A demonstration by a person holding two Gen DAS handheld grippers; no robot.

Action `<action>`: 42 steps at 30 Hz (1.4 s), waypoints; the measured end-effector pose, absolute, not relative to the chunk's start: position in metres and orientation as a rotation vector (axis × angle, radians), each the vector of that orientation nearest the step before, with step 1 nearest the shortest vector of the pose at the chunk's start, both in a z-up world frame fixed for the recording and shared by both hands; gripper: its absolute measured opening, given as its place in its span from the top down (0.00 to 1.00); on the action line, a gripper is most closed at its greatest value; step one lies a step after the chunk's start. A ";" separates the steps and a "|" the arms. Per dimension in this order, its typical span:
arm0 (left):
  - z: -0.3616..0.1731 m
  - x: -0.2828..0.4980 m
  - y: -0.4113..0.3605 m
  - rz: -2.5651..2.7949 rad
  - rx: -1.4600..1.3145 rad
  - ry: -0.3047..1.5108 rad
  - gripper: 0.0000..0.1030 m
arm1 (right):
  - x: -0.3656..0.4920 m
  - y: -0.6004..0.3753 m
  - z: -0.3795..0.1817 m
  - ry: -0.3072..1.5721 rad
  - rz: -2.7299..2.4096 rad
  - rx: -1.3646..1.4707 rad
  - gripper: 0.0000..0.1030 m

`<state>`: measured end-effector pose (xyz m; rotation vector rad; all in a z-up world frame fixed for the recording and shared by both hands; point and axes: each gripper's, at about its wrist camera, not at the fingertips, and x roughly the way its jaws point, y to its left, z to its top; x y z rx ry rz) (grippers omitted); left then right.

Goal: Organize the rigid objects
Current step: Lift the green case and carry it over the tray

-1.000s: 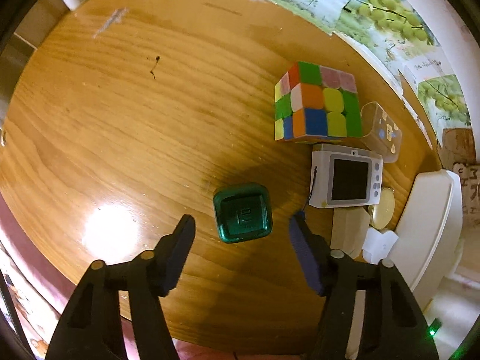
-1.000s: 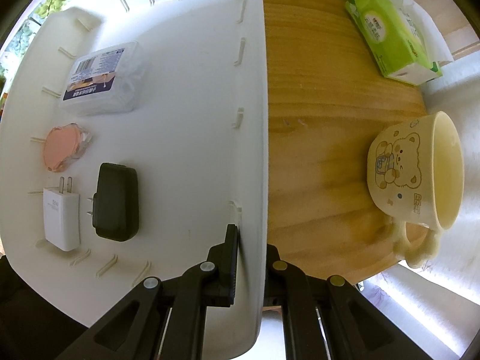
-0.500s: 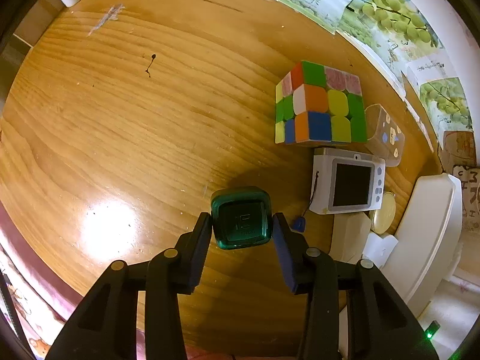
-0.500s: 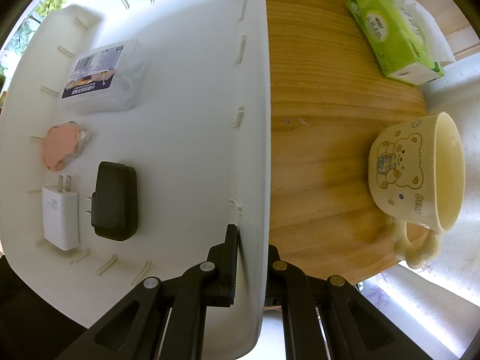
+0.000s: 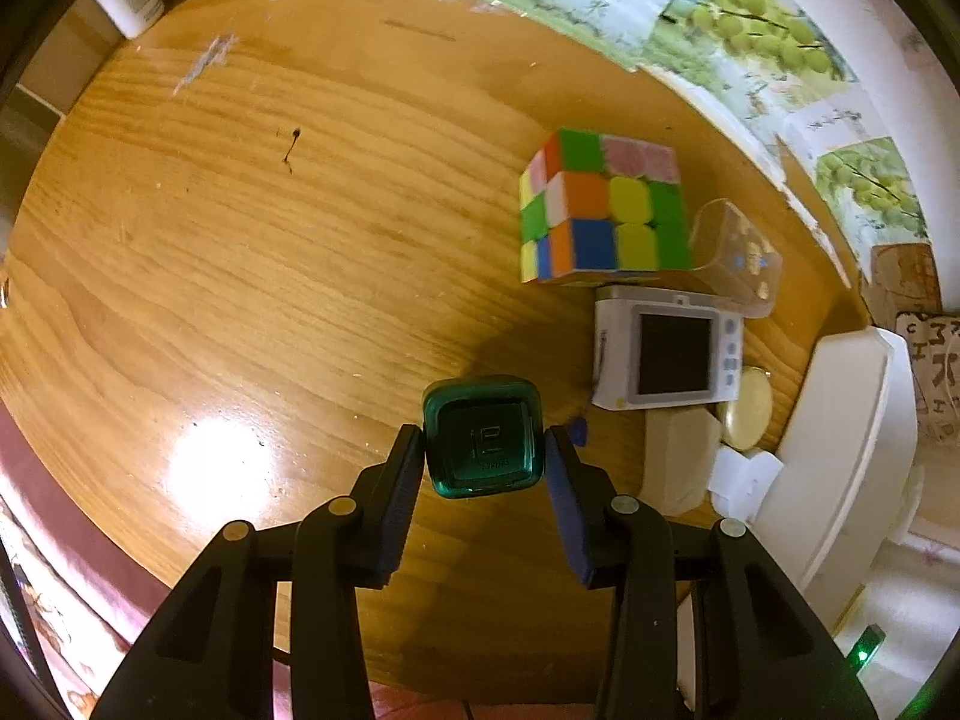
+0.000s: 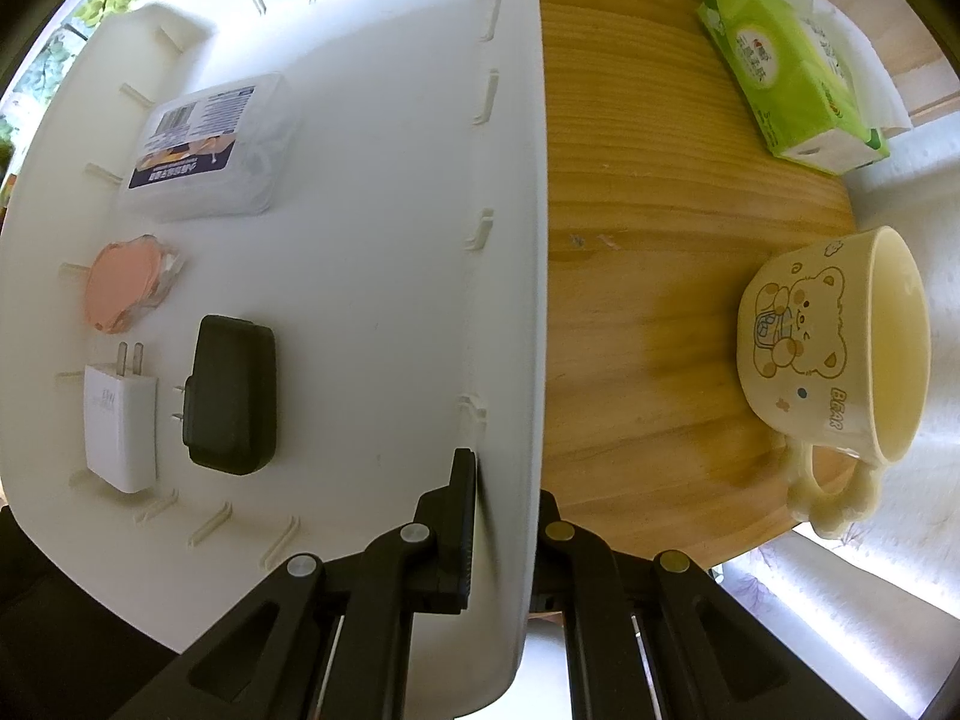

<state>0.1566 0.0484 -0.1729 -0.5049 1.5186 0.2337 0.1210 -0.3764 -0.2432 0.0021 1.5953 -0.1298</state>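
i'm seeing the left gripper [image 5: 483,453] clamping the green cube [image 5: 480,443], jaws pressing on both its sides, over the wooden table [image 5: 270,276]. rubik's cube [image 5: 600,210] sitting at 1 o'clock, white camera [image 5: 666,354] at 2. right gripper [image 6: 504,480] is pinching the white tray [image 6: 384,192] wall. black charger [image 6: 231,393] lying at 10 o'clock inside it, bear mug [image 6: 834,354] at 2.

Cube [image 5: 603,210] behind camera [image 5: 666,354]

Two chargers (one white [image 6: 120,426], one black [image 6: 231,393]), one mug [image 6: 834,342], perhaps one camera [image 5: 666,354].
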 end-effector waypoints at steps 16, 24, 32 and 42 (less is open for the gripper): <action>-0.088 0.156 0.013 0.085 -0.408 1.350 0.57 | 0.109 -0.375 -0.238 1.576 -0.109 -0.015 0.92; -0.070 0.154 -0.020 0.011 -0.334 1.329 0.57 | 0.101 -0.376 -0.234 1.562 -0.090 -0.013 0.92; -0.062 0.151 -0.061 -0.069 -0.257 1.332 0.57 | 0.095 -0.378 -0.235 1.552 -0.071 -0.015 0.92; -0.066 0.141 -0.128 -0.204 -0.133 1.372 0.57 | 0.087 -0.383 -0.237 1.534 -0.048 0.003 0.92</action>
